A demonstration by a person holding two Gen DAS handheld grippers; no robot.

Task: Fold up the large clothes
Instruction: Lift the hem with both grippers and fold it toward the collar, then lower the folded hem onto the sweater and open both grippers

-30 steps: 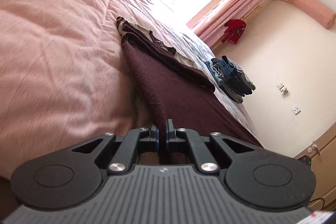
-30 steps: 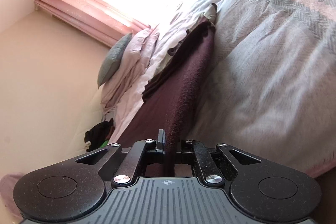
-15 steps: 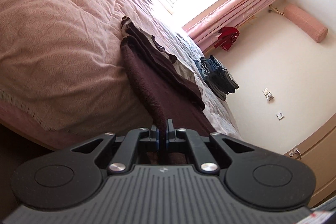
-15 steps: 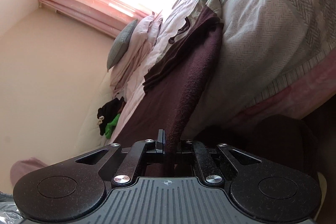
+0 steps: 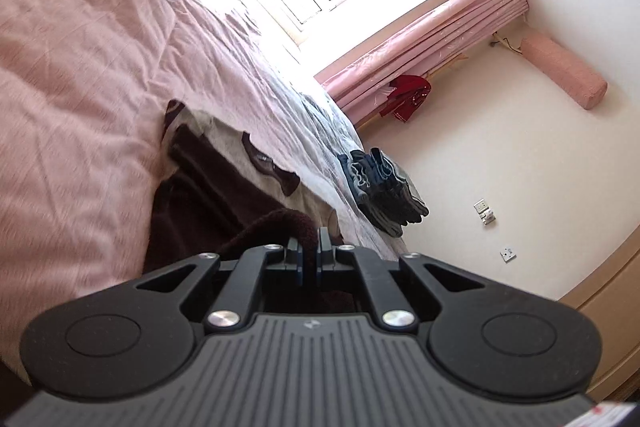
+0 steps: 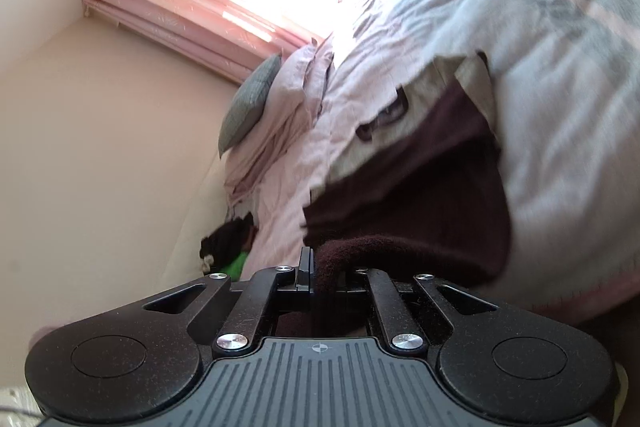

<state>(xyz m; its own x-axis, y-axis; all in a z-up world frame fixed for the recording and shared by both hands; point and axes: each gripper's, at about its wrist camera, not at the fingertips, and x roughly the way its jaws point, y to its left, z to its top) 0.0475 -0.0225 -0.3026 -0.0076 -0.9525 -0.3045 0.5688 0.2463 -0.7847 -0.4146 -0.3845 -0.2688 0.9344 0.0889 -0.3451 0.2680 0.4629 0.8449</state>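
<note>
A large dark brown fleece garment (image 5: 208,203) with a cream lining and a brown pattern lies spread on the bed. In the left wrist view my left gripper (image 5: 309,251) is shut on a raised fold of its near edge. The same garment (image 6: 432,187) fills the middle of the right wrist view, where my right gripper (image 6: 320,267) is shut on another bunched part of the near edge. Both held edges arch up above the rest of the cloth. The right gripper's right finger is hidden by the fleece.
The bed carries a pink duvet (image 5: 80,67) on one side and a grey-blue duvet (image 6: 560,47) on the other. A stack of folded dark clothes (image 5: 380,187) sits near the bed's far edge. Pillows (image 6: 256,99), pink curtains (image 5: 420,47) and a window lie beyond.
Both grippers have risen and moved forward over the bed, carrying the near edge with them. The garment, earlier stretched taut off the bed edge, now lies slack and wider on the bedding.
</note>
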